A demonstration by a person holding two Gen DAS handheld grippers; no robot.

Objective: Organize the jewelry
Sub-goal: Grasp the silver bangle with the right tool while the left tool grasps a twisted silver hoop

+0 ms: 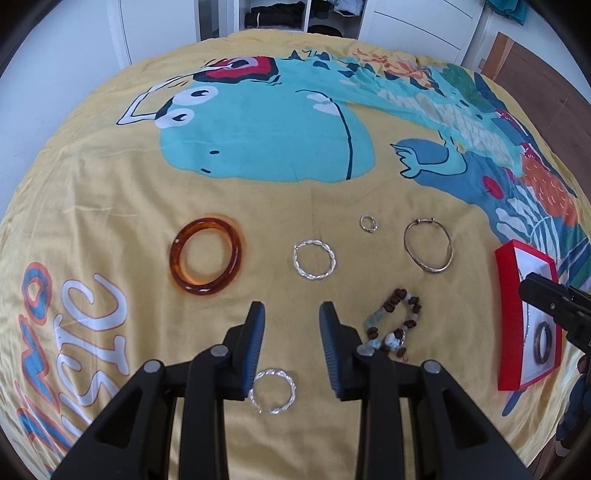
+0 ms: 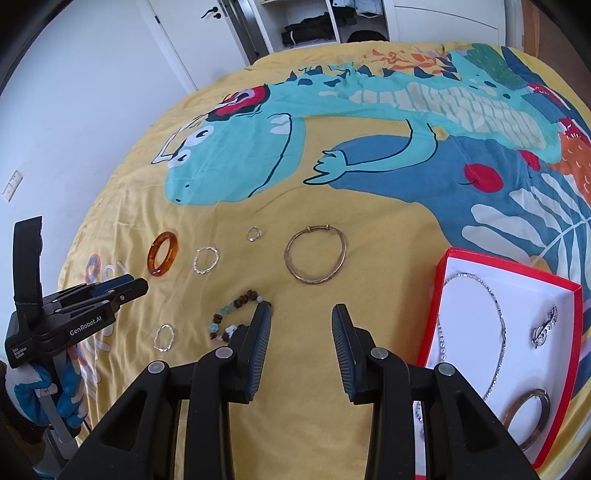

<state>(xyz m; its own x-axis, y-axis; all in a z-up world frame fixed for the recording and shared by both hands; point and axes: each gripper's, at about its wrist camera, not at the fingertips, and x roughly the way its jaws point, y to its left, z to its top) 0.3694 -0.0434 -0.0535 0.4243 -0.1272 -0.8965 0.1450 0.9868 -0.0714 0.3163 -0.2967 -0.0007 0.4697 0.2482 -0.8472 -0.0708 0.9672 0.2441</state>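
Jewelry lies on a yellow cartoon bedspread. An amber bangle lies at left. A twisted silver bracelet lies mid-bed, and a second one lies between my left gripper's fingers. A small ring, a gold bangle and a beaded bracelet lie to the right. A red box holds a silver chain, a clip and a dark bangle. My left gripper is open and empty. My right gripper is open and empty, left of the box.
The bed's far edge meets white wardrobe doors and open shelves with dark folded clothes. A wooden floor shows at the right. The left gripper and a gloved hand appear at left in the right wrist view.
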